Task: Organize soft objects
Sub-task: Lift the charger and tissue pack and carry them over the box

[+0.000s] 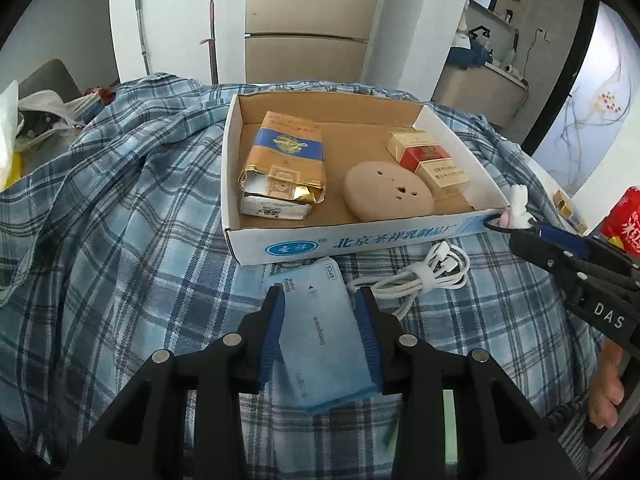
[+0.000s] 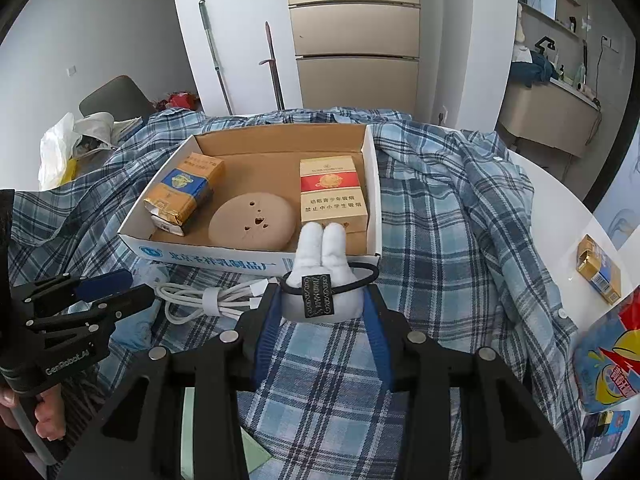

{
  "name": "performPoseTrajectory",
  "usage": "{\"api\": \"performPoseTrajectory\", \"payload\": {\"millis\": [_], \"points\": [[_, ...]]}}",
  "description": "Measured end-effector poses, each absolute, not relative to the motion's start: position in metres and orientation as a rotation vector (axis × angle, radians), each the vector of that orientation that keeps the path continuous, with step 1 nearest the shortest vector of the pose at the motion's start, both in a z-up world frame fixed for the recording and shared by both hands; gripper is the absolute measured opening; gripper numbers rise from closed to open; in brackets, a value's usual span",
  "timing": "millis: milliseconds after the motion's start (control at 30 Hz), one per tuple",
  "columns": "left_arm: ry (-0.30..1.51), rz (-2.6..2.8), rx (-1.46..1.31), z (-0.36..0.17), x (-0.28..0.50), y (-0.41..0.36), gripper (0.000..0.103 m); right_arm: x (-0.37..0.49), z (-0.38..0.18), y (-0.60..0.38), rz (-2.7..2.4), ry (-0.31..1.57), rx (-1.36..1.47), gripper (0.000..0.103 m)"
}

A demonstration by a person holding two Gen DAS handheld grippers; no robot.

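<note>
A shallow cardboard box (image 1: 360, 236) (image 2: 200, 258) sits on a blue plaid shirt. It holds a blue-and-gold soft packet (image 1: 286, 160) (image 2: 182, 190), a round beige puff (image 1: 388, 192) (image 2: 252, 222) and a red-and-gold cigarette pack (image 1: 428, 160) (image 2: 332, 192). My left gripper (image 1: 320, 296) is shut on a light blue tissue pack (image 1: 320, 328) just in front of the box. My right gripper (image 2: 320, 300) is shut on a white bunny hair tie (image 2: 320, 276) (image 1: 518, 206), held at the box's near right corner.
A coiled white cable (image 1: 424, 278) (image 2: 212, 300) lies in front of the box between the grippers. On the white table to the right lie a gold packet (image 2: 598, 268) and a red-blue snack bag (image 2: 612, 364). A chair with bags (image 2: 92, 132) stands far left.
</note>
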State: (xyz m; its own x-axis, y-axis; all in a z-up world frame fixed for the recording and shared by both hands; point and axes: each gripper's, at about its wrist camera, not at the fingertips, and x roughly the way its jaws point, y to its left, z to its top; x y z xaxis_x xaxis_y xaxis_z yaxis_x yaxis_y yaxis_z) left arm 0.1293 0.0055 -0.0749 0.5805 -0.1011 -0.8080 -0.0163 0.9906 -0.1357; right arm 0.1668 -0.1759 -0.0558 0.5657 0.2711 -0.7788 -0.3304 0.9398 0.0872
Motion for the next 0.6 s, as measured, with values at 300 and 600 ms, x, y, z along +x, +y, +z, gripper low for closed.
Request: {"api": "performPoseTrajectory", "payload": {"millis": [300,600], "points": [[0.974,-0.029,-0.068,-0.078,0.130,-0.001,0.043,0.166,-0.058,-0.174,0.355,0.907,-0.087,0.040],[1.051,-0.046,-0.150,-0.090,0.138,0.010,0.048,0.166,-0.059,-0.173,0.353,0.911,-0.098,0.040]]}}
